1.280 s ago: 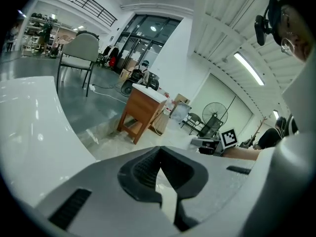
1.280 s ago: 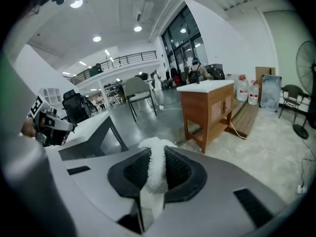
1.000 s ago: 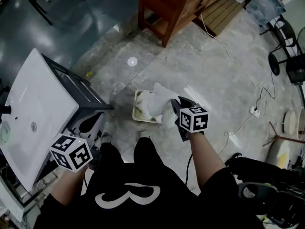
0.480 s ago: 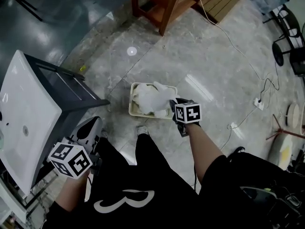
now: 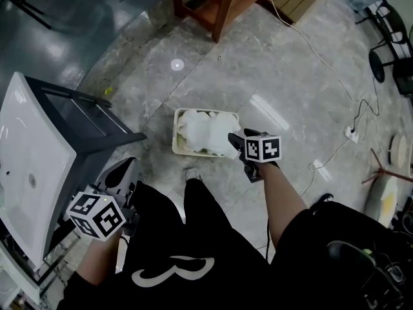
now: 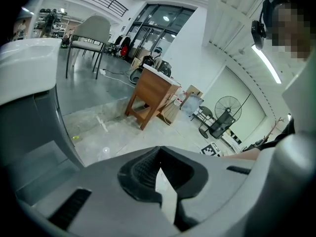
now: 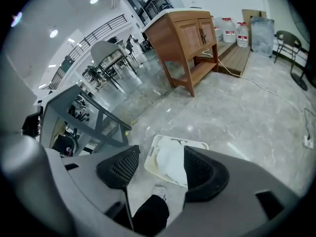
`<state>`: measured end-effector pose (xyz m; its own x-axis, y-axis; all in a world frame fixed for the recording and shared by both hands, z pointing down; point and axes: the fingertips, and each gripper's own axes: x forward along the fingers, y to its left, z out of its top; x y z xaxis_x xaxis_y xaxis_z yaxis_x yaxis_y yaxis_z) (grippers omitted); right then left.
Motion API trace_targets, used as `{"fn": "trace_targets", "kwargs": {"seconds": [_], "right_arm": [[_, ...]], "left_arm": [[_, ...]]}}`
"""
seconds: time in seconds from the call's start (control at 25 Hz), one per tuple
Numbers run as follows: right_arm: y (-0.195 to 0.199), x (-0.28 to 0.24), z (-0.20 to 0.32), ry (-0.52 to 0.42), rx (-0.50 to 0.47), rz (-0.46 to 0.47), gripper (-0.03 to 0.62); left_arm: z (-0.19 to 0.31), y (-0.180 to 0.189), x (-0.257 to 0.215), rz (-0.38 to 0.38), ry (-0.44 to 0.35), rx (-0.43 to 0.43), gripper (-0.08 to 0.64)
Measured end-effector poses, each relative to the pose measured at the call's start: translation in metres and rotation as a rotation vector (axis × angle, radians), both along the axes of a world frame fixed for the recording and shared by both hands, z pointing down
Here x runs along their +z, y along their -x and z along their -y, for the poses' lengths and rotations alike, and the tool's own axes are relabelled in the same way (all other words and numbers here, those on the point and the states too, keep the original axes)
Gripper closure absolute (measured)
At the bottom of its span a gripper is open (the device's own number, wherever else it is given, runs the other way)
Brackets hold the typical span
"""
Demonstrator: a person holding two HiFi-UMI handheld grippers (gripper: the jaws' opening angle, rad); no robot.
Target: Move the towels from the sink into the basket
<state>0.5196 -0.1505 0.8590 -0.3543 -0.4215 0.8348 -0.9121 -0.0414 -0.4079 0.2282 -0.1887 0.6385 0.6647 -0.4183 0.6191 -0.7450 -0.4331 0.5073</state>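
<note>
Nearby, the left claw (image 6: pixel 158 157) is pressed together with nothing in it, low beside the white sink (image 5: pixel 29 166). Farther out, the right claw (image 7: pixel 160 169) has just been opening; it stands spread around a white towel (image 5: pixel 205 131) heaped in the cream basket (image 5: pixel 177 137) on the floor (image 5: pixel 271 76).

**Bright, open hall with a stone floor**

Glossy pale grey marble floor (image 5: pixel 284 63). A brown wooden cabinet (image 7: pixel 185 31) stands on it. Farther off are a grey chair (image 6: pixel 91 33), a standing fan (image 6: pixel 224 117), tall glass doors (image 6: pixel 153 26), white walls (image 6: pixel 197 48) and a ceiling strip light (image 6: pixel 266 63).
</note>
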Motion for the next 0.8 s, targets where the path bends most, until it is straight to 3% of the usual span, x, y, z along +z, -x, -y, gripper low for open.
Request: {"fn": "trace_targets", "kwargs": {"seconds": [0.2, 0.4, 0.68, 0.8], "right_arm": [[-0.005, -0.008, -0.014, 0.001, 0.016, 0.031, 0.328], [-0.001, -0.043, -0.015, -0.064, 0.028, 0.071, 0.33], [0.027, -0.154, -0.01, -0.262, -0.07, 0.162, 0.339], [0.042, -0.215, -0.007, -0.373, -0.114, 0.179, 0.411]], "left_arm": [[0.005, -0.016, -0.008, -0.009, -0.015, 0.028, 0.554], [0.006, -0.028, -0.03, -0.022, -0.04, 0.058, 0.554], [-0.004, -0.041, -0.078, -0.027, -0.07, 0.103, 0.554], [-0.007, -0.046, -0.108, -0.049, -0.106, 0.109, 0.554]]}}
